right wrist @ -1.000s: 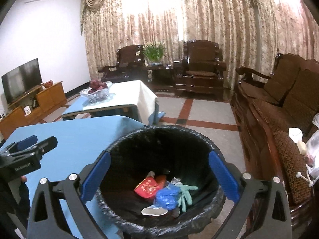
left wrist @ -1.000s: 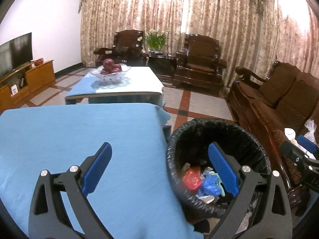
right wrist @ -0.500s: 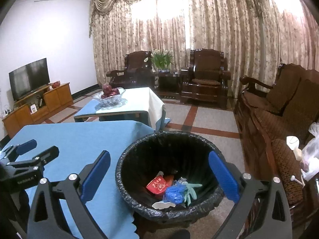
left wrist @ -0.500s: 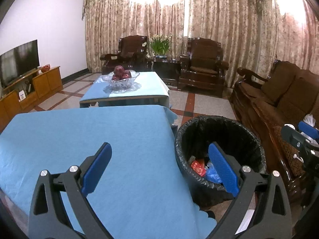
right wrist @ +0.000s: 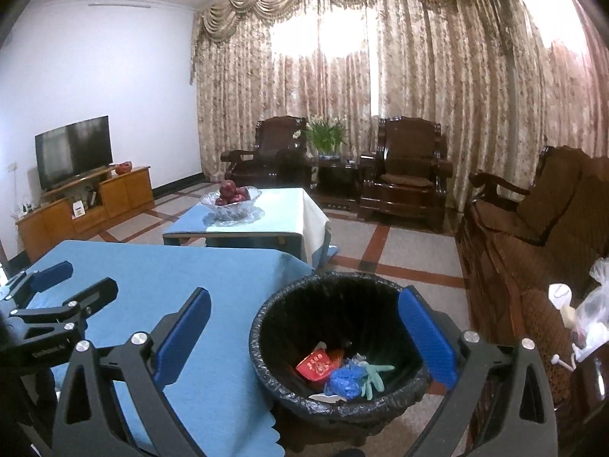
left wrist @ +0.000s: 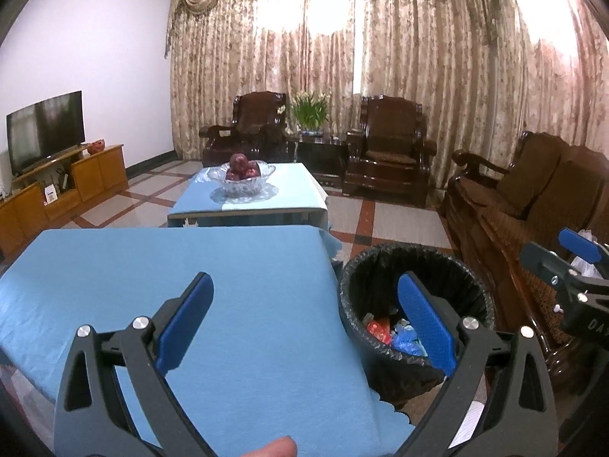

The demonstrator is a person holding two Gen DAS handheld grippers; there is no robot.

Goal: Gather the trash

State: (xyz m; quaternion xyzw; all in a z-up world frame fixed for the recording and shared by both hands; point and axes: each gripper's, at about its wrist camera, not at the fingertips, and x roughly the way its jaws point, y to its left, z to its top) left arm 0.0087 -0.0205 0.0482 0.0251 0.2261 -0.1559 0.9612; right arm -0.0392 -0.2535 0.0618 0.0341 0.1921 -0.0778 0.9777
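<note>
While both tools hung above the near table [left wrist: 152, 266], the left gripper [left wrist: 304, 320] stood spread wide, nothing between its blue pads [left wrist: 186, 316]; right gripper [right wrist: 304, 335] likewise splayed and empty. Black-lined trash bin [right wrist: 342, 293] sat on floor just beside table's right corner. Inside it: red packet [right wrist: 318, 365], blue crumpled bag [right wrist: 344, 379], green glove [right wrist: 375, 375], some white scrap. Fruit bowl [left wrist: 241, 182] on far table, well apart. Sofa [left wrist: 533, 205] ran along right side
</note>
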